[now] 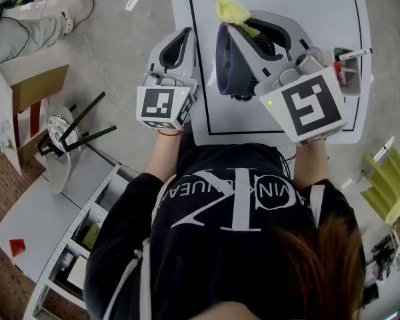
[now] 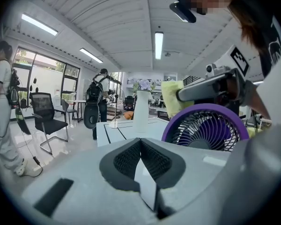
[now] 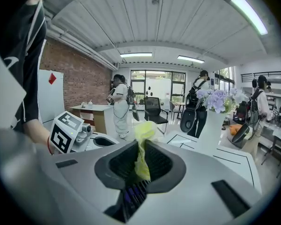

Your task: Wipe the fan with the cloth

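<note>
right gripper [image 3: 141,159] pinches cloth [image 3: 144,131] over fan [image 1: 227,60] | left gripper [image 2: 141,146] jaws pressed together, empty, beside fan | risk: unbraced fan may tip under wiping; cloth may slip

Yellow cloth [image 1: 232,9], purple-rimmed fan [image 1: 228,62] with seemingly grey body, black-lined white table [image 1: 300,2].

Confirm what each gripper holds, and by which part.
Right gripper is shut on the yellow cloth, pinching a bunched fold, with one end poking out past the tips. Left gripper is shut with nothing in it.
</note>
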Available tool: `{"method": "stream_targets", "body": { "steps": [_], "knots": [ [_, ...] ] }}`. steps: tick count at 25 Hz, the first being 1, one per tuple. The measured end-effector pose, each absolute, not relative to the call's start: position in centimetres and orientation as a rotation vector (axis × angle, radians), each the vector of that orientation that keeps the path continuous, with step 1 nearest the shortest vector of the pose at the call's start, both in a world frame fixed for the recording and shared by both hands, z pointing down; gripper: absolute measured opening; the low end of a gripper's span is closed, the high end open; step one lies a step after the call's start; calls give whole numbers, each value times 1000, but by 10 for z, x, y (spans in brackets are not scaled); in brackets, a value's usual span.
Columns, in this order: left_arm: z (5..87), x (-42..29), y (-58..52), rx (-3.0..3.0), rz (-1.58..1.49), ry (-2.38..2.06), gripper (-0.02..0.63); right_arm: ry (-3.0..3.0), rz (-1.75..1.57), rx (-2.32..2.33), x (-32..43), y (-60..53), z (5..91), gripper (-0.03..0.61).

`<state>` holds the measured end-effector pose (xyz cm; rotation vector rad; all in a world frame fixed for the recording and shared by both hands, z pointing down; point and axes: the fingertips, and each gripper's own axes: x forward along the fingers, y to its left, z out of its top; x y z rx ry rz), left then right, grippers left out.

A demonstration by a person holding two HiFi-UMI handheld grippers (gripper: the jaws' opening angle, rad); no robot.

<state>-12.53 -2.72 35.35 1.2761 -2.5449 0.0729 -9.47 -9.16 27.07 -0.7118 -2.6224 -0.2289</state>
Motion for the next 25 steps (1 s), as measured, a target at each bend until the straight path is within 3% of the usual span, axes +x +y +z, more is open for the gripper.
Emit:
{"method": "stream_targets", "body": {
  "steps": [25],
  "knots": [
    [337,-75,-35,1301,57,-2581,5,-2609,-227,-859,-13,-64,258,44]
  ]
}}
